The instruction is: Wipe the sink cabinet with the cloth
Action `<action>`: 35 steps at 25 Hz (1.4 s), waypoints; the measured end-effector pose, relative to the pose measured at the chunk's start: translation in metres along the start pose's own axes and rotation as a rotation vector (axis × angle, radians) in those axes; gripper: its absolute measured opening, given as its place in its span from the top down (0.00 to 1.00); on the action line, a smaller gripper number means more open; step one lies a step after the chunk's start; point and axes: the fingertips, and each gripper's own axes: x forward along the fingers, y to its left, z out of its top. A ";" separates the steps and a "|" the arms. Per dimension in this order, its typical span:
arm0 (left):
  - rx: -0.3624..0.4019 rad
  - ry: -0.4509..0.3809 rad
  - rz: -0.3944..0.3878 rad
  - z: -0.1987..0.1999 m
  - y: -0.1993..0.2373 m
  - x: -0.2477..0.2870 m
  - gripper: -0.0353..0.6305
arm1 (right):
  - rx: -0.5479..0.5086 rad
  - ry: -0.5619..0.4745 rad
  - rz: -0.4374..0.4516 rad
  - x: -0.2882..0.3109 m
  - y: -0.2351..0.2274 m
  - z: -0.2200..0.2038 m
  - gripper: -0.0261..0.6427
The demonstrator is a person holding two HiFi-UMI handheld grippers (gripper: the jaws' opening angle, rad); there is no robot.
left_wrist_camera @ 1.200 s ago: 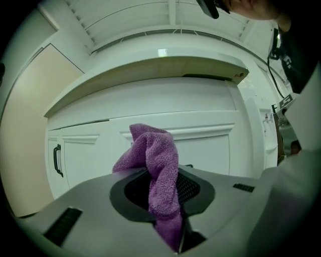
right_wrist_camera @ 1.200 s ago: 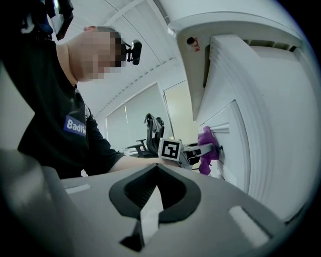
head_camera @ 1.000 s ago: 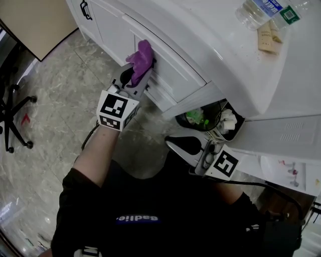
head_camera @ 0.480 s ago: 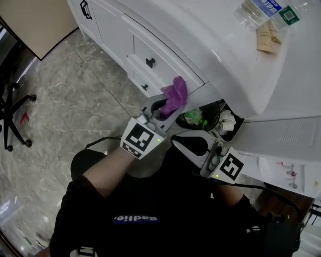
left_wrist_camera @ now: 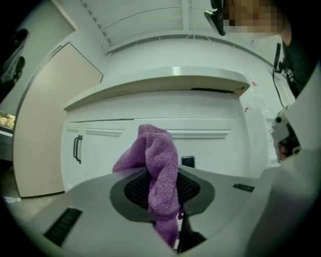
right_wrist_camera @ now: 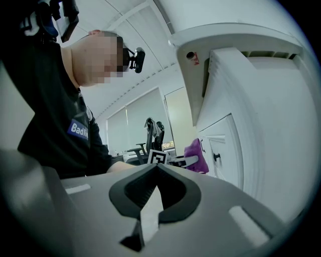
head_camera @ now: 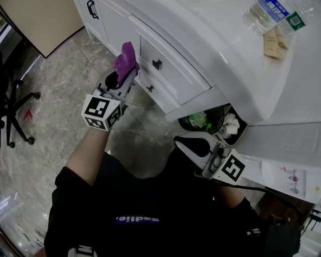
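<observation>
My left gripper (head_camera: 122, 72) is shut on a purple cloth (head_camera: 125, 58), which sticks up out of its jaws. It is held at the front of the white sink cabinet (head_camera: 175, 80), just left of the drawers with black knobs (head_camera: 157, 64); contact with the cabinet is unclear. In the left gripper view the cloth (left_wrist_camera: 158, 153) hangs over the jaws of the left gripper (left_wrist_camera: 163, 189), with the cabinet front (left_wrist_camera: 215, 143) behind. My right gripper (head_camera: 189, 146) stays low by my body, shut and empty. The right gripper view looks past the right gripper (right_wrist_camera: 155, 195) at the cloth (right_wrist_camera: 196, 156) and cabinet (right_wrist_camera: 228, 150).
A water bottle (head_camera: 271, 12) and a brown packet (head_camera: 275, 42) lie on the counter. A dark bin (head_camera: 203, 120) with rubbish sits under the counter's end, close to my right gripper. An office chair (head_camera: 15, 108) and a beige panel (head_camera: 40, 20) stand to the left on the marble floor.
My left gripper, with the cloth, swept right along the drawers toward the cabinet's end, then back left past the knobs. The right gripper hardly moved.
</observation>
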 end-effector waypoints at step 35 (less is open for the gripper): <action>-0.062 0.059 -0.325 -0.065 -0.173 0.033 0.82 | 0.046 -0.041 -0.004 0.002 0.001 0.000 0.97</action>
